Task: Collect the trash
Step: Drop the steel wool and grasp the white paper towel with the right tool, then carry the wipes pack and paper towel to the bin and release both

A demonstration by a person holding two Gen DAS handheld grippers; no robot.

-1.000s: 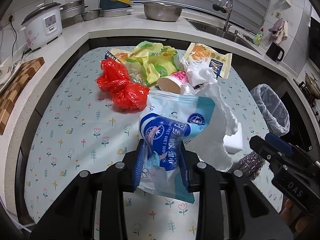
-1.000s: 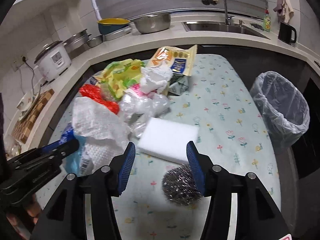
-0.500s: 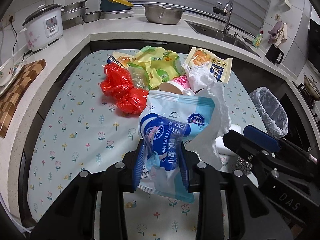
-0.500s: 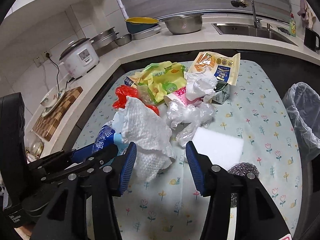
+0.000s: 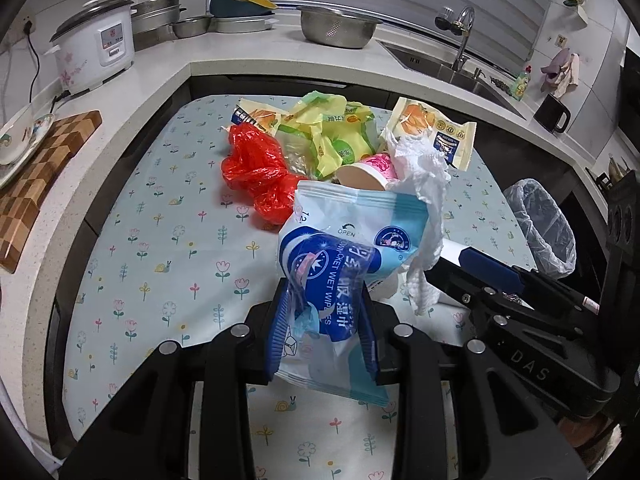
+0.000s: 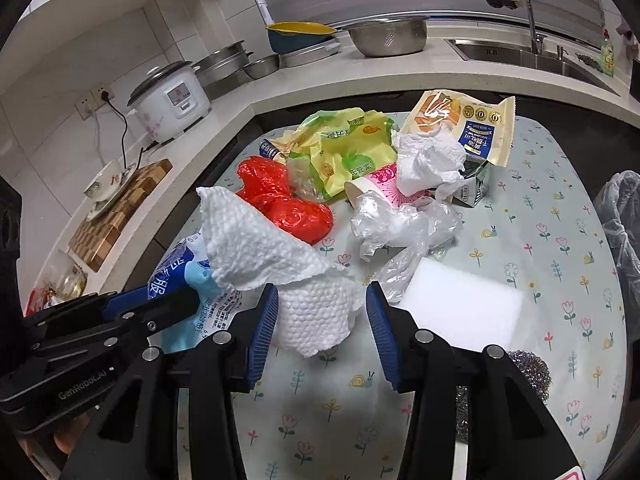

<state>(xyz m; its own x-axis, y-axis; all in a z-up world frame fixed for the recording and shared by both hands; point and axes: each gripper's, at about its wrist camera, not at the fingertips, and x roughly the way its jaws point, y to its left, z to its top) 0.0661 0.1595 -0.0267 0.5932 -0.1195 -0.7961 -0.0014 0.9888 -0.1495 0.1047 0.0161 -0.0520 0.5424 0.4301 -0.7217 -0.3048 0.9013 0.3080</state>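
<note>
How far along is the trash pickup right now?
Early. The bin liner looks empty. The left claw grips a wet wipes pack; the right claw, just closing, straddles the paper towel hanging from it. The red bag, wrappers and cup remain.

Both wrist fisheyes look forward and steeply down over a floral-print tablecloth (image 5: 160, 208). The left view sits close behind its black-and-blue left gripper (image 5: 324, 336); the right view likewise behind its right gripper (image 6: 322, 332). Each catches the other gripper: at 4 o'clock in the left view, 8 o'clock in the right. Both share the crumpled red plastic bag (image 5: 256, 168) (image 6: 280, 196) at 12 o'clock and the white rice cooker (image 5: 96, 52) (image 6: 170, 100) at 10 o'clock.
</note>
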